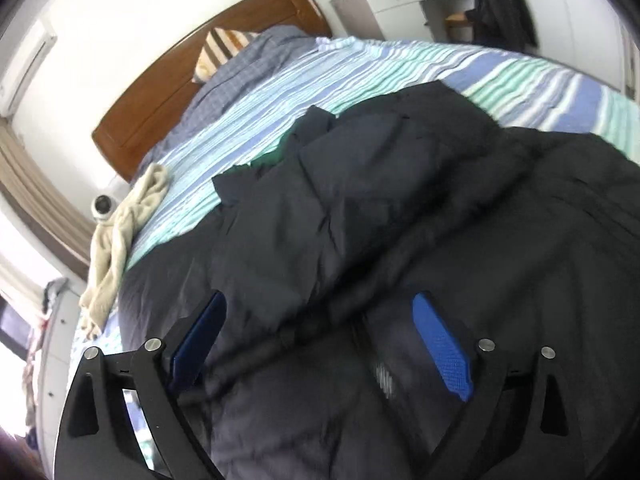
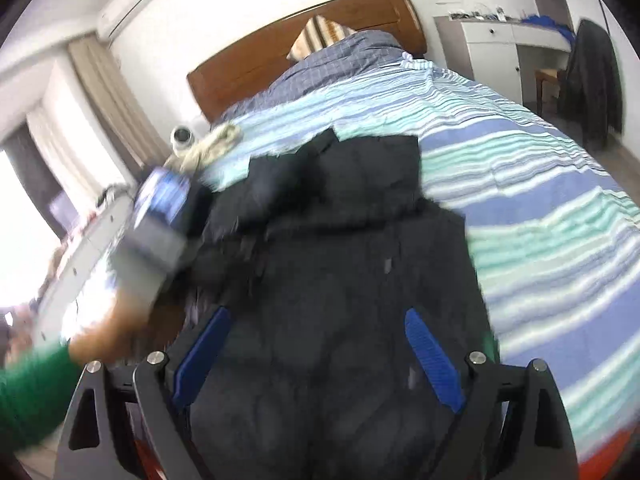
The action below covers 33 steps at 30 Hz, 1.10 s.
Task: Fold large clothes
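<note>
A large dark navy padded jacket [image 1: 400, 200] lies spread on a bed with a striped sheet [image 1: 360, 76]. In the left wrist view my left gripper [image 1: 320, 298] hovers over the jacket, its blue pads [image 1: 444, 356] wide apart and nothing between them. In the right wrist view the jacket [image 2: 340, 240] runs up the middle of the bed, with its hood or collar end towards the headboard. My right gripper [image 2: 318, 313] is open above the jacket's near part. A hand in a green sleeve [image 2: 36, 384] holds the blurred left tool at the jacket's left edge.
A wooden headboard [image 2: 248, 64], a striped pillow [image 2: 320, 36] and a blue checked quilt [image 2: 340, 64] are at the bed's far end. A beige cloth [image 1: 120, 232] hangs over the left edge by a small white camera [image 1: 103, 206]. A white dresser [image 2: 492, 48] and a dark coat [image 2: 592, 84] stand far right.
</note>
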{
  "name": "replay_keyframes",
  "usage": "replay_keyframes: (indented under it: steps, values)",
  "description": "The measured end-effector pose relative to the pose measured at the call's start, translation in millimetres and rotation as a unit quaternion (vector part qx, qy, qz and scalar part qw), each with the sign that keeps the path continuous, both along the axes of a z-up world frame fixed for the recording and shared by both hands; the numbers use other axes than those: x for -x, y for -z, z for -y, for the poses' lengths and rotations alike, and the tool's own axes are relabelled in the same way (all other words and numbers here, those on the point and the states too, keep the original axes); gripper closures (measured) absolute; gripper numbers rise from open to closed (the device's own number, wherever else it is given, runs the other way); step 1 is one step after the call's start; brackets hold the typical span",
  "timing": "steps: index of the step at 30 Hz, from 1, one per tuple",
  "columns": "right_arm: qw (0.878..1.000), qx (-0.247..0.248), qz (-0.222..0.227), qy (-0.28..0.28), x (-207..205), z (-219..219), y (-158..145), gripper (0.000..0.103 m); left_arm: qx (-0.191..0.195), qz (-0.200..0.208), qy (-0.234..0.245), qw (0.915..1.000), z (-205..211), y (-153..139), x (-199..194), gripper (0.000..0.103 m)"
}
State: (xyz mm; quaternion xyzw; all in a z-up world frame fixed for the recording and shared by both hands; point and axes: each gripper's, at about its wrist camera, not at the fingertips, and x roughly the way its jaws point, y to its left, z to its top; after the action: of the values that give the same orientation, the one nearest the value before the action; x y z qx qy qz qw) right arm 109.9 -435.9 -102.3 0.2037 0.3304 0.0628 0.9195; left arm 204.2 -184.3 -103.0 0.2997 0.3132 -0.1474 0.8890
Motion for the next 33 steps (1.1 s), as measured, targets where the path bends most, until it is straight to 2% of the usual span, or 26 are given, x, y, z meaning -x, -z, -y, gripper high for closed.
replay_keyframes:
  steps: [4,6,8,11,12,13,14,16,19,21,23,24,25,26,27,28,29,31,33]
  values:
    - [0.997,-0.074,-0.008,-0.024,-80,8,2,0.011,0.056,-0.027,-0.031,0.9976,-48,-15,15,0.005]
    - [0.995,-0.092,-0.020,-0.031,-125,4,12,0.011,0.084,-0.038,-0.057,0.9941,-72,-20,19,0.005]
    - [0.993,-0.105,-0.043,-0.028,-163,-2,28,0.011,0.103,-0.041,-0.087,0.9900,-95,-23,19,0.005]
    - [0.984,-0.137,-0.100,-0.049,-211,-19,56,0.012,0.121,-0.041,-0.127,0.9837,-129,-27,18,0.005]
    - [0.982,-0.137,-0.109,-0.068,-220,-27,57,0.037,0.127,-0.042,-0.137,0.9815,-137,-27,16,0.005]
    - [0.985,-0.113,-0.111,-0.073,-224,-33,54,0.062,0.132,-0.040,-0.149,0.9793,-145,-29,14,0.005]
    - [0.990,-0.072,-0.097,-0.078,-226,-39,40,0.083,0.136,-0.038,-0.156,0.9776,-153,-30,15,0.005]
    - [0.994,-0.044,-0.064,-0.076,-221,-36,18,0.085,0.143,-0.031,-0.170,0.9745,-172,-35,16,0.005]
    - [0.998,-0.004,-0.055,-0.033,-217,-14,7,0.085,0.151,-0.028,-0.179,0.9718,-182,-34,5,0.003]
    - [0.995,0.034,-0.089,-0.005,-222,1,26,0.085,0.152,-0.031,-0.187,0.9701,-186,-29,-6,0.003]
    - [0.991,0.049,-0.126,-0.009,-228,6,53,0.082,0.157,-0.038,-0.190,0.9684,-184,-25,-20,0.003]
    - [0.988,0.045,-0.146,-0.020,-231,6,71,0.073,0.159,-0.045,-0.192,0.9674,-183,-23,-30,0.003]
    - [0.988,0.044,-0.148,-0.023,-230,7,76,0.071,0.160,-0.049,-0.193,0.9669,-184,-24,-36,0.004]
    - [0.988,0.050,-0.143,-0.021,-227,7,76,0.063,0.161,-0.050,-0.192,0.9667,-185,-26,-41,0.004]
    - [0.988,0.061,-0.142,-0.021,-224,8,71,0.039,0.163,-0.049,-0.191,0.9668,-186,-30,-50,0.004]
    - [0.988,0.079,-0.134,-0.021,-218,6,61,0.025,0.165,-0.046,-0.188,0.9672,-187,-35,-56,0.004]
    - [0.988,0.104,-0.111,-0.011,-210,4,47,0.017,0.167,-0.042,-0.184,0.9678,-188,-39,-62,0.004]
    - [0.984,0.169,-0.056,0.010,-194,-6,14,0.017,0.172,-0.035,-0.174,0.9690,-190,-43,-73,0.004]
    - [0.981,0.193,-0.013,-0.006,-192,-17,-5,0.019,0.175,-0.043,-0.158,0.9709,-183,-37,-92,0.004]
